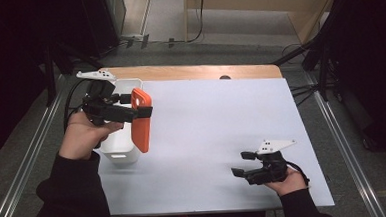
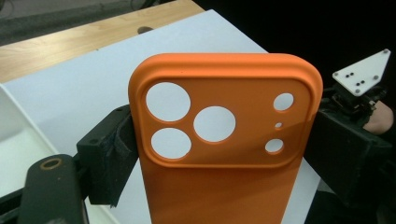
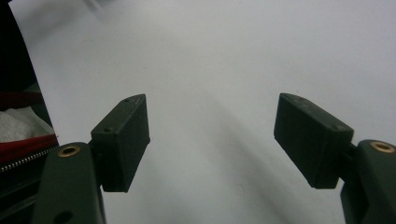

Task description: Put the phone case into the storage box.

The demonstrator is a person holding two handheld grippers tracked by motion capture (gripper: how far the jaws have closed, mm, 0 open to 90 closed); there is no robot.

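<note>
An orange phone case (image 1: 141,120) with round camera cut-outs hangs upright above the left side of the table, beside a white bin (image 1: 121,151). My left gripper (image 1: 140,111) is shut on the orange phone case (image 2: 219,140), its jaws pressing both long edges just below the camera cut-outs. My right gripper (image 1: 243,164) rests low near the table's front right, held by a hand, and stands open. In the right gripper view, the right gripper (image 3: 212,140) has nothing between its jaws, only white table surface.
A white sheet (image 1: 217,132) covers the table, with a wooden strip (image 1: 189,71) along the far edge. The white bin stands at the left edge. Metal rails run along both sides of the table. Something red and white (image 3: 18,126) sits beyond the near edge.
</note>
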